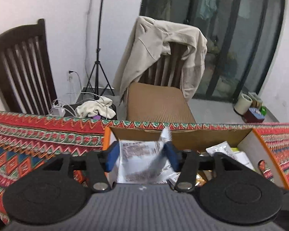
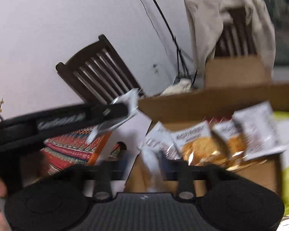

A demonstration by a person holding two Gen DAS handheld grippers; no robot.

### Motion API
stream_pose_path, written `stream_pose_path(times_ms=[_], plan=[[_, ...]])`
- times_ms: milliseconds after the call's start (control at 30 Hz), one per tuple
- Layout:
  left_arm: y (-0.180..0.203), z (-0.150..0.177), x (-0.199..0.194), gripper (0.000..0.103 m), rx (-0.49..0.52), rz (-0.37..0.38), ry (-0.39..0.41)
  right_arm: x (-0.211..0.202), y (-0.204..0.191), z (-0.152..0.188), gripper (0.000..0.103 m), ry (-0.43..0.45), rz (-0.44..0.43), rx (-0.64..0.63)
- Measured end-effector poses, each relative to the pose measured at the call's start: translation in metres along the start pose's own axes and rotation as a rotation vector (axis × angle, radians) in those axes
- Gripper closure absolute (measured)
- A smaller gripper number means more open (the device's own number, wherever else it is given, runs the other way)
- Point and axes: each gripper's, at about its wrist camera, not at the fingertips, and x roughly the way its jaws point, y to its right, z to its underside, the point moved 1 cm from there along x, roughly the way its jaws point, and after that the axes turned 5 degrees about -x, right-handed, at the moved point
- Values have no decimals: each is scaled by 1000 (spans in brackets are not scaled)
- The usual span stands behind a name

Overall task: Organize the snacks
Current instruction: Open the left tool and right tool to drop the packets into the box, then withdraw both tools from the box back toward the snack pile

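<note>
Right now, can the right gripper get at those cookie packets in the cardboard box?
Probably yes. The right gripper hangs over the open cardboard box with the cookie packets just ahead, uncovered. A blurred white packet sits between its fingers, so that may need to drop clear first.

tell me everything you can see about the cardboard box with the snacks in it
The cardboard box is open-topped, brown corrugated inside, white outside with orange edges and a cut-out hand hole in its side wall. It sits upright on the patterned red tablecloth, near the table's far edge. Inside lie several snack packets, white and clear wrappers showing golden biscuits, plus something lime green at the right. The left gripper hangs over it with a white packet between its blue pads.
</note>
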Motion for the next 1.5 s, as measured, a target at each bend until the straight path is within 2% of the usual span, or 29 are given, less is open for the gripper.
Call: stream_pose_path(times_ms=[33, 133, 267, 367, 500, 600, 667, 800, 900, 1033, 1200, 1333, 1367, 1433, 1500], plan=[[1, 2, 4, 29, 14, 2, -1, -1, 1, 1, 29, 4, 21, -9], [3, 6, 4, 25, 57, 6, 18, -16, 4, -3, 29, 19, 61, -48], [1, 7, -11, 22, 55, 9, 19, -48, 9, -12, 27, 35, 118, -106], [1, 7, -33, 19, 63, 9, 24, -72, 12, -18, 23, 54, 172, -145], [4, 11, -77, 17, 73, 21, 16, -114, 8, -17, 23, 82, 185, -166], [9, 21, -124, 9, 85, 39, 54, -151, -2, -5, 20, 107, 186, -183], [15, 31, -154, 9, 116, 56, 74, -178, -9, 12, 12, 131, 182, -204], [29, 64, -222, 5, 217, 39, 158, -220, -20, 53, 12, 155, 152, -232], [34, 95, -266, 3, 227, 55, 225, -247, -29, 83, 12, 167, 148, -254], [40, 138, -319, 1, 238, 66, 263, -276, -49, 124, 11, 179, 250, -312], [44, 191, -372, 0, 255, 22, 340, -326, -78, 187, 8, 269, 266, -403], [42, 238, -408, 0, 213, 44, 344, -360, -104, 233, 7, 308, 296, -487], [41, 248, -413, 0, 204, 41, 340, -368, -110, 246, 3, 324, 297, -523], [41, 269, -424, 0, 191, 19, 331, -381, -120, 272, 0, 345, 313, -575], [41, 291, -437, 0, 189, -6, 344, -388, -132, 295, 0, 323, 359, -631]])
